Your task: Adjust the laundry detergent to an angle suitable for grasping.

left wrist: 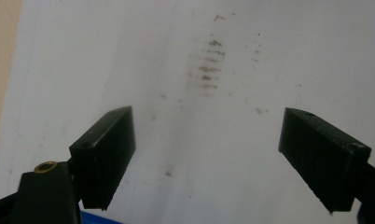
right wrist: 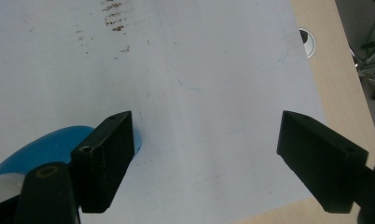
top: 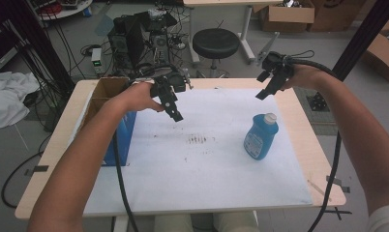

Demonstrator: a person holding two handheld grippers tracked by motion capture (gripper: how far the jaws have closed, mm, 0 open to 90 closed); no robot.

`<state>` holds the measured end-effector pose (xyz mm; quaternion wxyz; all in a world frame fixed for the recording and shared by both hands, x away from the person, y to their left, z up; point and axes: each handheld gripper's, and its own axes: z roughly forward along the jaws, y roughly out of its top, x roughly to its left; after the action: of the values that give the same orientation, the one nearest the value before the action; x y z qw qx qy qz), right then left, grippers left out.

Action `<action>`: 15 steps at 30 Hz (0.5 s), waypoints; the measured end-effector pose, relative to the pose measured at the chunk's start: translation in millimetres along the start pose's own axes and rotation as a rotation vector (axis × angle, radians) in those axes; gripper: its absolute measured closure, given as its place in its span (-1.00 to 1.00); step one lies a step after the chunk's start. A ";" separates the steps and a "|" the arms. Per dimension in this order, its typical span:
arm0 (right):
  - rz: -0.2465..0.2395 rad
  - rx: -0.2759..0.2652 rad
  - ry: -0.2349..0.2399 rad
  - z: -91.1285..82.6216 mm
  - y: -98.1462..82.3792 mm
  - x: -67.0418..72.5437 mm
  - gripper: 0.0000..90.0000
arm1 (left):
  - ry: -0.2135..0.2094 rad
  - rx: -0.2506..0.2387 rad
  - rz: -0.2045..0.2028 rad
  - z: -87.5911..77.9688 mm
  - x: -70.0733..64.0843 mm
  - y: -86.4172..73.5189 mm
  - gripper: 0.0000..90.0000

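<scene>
Left gripper (top: pixel 175 115) hangs in the air over the white sheet (top: pixel 207 179) near the far left of the table (top: pixel 52 159), just beside the open cardboard box (top: pixel 103 92), jaws spread wide with nothing between them and brown smudges (left wrist: pixel 209 65) on the sheet below. Right gripper (top: pixel 264 93) hovers above the far right part of the sheet, jaws also wide apart and holding nothing. The blue bottle (top: pixel 261 137) with a white cap stands upright on the sheet, nearer the person than the right gripper, untouched; in the right gripper view it sits behind that gripper's left jaw.
</scene>
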<state>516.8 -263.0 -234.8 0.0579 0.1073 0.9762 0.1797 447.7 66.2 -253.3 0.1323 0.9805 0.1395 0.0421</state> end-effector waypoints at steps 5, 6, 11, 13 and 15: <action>0.001 -0.003 -0.007 -1.9 -0.6 0.5 -0.58 | 0.001 -0.007 -0.010 -1.7 1.6 -1.7 -0.58; 0.001 -0.005 -0.008 -2.3 -0.6 0.5 -0.58 | 0.002 -0.007 -0.009 -2.4 1.9 -1.9 -0.57; 0.004 -0.011 -0.007 -3.3 -1.5 0.1 -0.58 | 0.007 -0.014 -0.022 -4.3 2.4 -3.6 -0.58; 0.007 -0.015 -0.006 -4.5 -2.3 -0.3 -0.59 | 0.011 -0.015 -0.022 -4.7 1.7 -3.8 -0.57; 0.010 -0.019 -0.010 -5.2 -2.8 -0.1 -0.60 | 0.012 -0.013 -0.024 -4.7 1.3 -3.8 -0.57</action>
<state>515.6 -267.3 -231.0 0.0628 0.1125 0.9735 0.1888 447.4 71.3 -249.7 0.1380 0.9776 0.1520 0.0474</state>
